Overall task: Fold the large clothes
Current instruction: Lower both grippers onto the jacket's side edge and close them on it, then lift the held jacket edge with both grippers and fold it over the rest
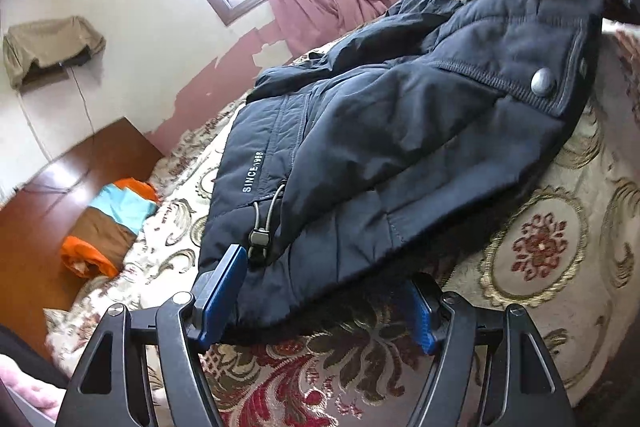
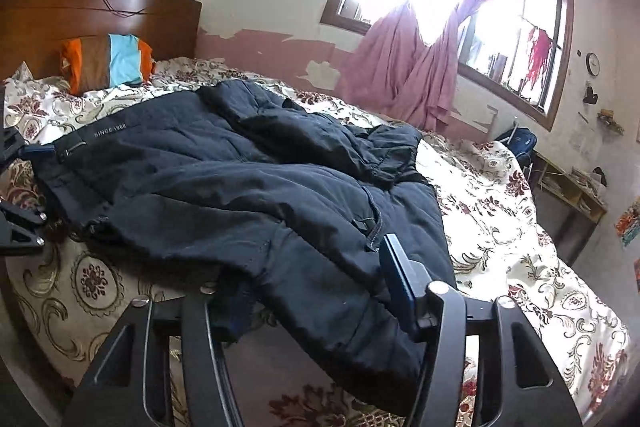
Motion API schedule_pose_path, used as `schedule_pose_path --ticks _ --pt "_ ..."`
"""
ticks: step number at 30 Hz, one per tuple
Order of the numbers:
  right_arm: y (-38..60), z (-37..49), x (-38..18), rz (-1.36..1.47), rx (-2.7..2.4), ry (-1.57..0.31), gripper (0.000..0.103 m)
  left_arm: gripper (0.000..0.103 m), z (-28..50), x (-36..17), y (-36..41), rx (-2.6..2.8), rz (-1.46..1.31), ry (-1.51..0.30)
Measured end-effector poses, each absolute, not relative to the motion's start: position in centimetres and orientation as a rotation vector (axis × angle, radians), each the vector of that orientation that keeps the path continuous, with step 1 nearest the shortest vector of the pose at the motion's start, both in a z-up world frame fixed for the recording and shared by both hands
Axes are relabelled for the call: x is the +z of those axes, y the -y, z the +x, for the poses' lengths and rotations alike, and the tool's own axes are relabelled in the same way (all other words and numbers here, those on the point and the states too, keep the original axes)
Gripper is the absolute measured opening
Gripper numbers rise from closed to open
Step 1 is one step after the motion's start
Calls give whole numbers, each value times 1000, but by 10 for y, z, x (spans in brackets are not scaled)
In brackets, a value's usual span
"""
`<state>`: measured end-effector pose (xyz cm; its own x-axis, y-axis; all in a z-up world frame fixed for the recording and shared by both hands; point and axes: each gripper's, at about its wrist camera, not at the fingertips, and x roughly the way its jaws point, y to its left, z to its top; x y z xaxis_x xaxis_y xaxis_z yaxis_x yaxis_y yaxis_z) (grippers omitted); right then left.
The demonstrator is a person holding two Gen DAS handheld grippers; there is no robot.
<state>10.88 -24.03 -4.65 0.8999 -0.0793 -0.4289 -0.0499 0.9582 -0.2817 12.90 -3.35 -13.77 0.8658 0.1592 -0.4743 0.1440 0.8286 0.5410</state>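
Note:
A large dark navy padded jacket (image 1: 400, 131) lies crumpled on the floral bedspread (image 1: 540, 247), with "SINCE 1988" on its hem and a drawcord toggle (image 1: 258, 239). My left gripper (image 1: 320, 303) is open, its blue fingers (image 1: 224, 291) straddling the jacket's near hem edge, with cloth between them. In the right wrist view the jacket (image 2: 240, 187) spreads across the bed. My right gripper (image 2: 316, 291) is open, its fingers (image 2: 400, 287) either side of the jacket's near corner. The left gripper (image 2: 24, 187) shows at the left edge there.
A striped orange, brown and blue pillow (image 2: 108, 63) leans on the wooden headboard (image 2: 100, 11). Pink curtains (image 2: 420, 75) hang at the bright window. A low shelf (image 2: 568, 191) stands beyond the bed's far side.

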Motion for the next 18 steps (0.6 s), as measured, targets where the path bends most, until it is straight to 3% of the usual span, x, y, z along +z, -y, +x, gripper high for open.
schedule_pose_path --ticks 2,3,4,9,12,18 --pt "242 107 -48 -279 -25 -454 51 64 133 -139 34 36 609 -539" --pt "245 109 -44 -271 -29 -458 51 51 135 -140 32 42 604 -548" --pt "249 113 -41 -261 -32 -462 51 44 138 -141 30 57 598 -564" --pt "260 109 -54 -210 -58 -501 50 32 138 -136 25 52 575 -554" --pt "261 111 -60 -205 -18 -522 33 14 135 -130 26 16 557 -542" --pt "268 108 -52 -165 10 -500 17 9 134 -102 16 -5 418 -543"
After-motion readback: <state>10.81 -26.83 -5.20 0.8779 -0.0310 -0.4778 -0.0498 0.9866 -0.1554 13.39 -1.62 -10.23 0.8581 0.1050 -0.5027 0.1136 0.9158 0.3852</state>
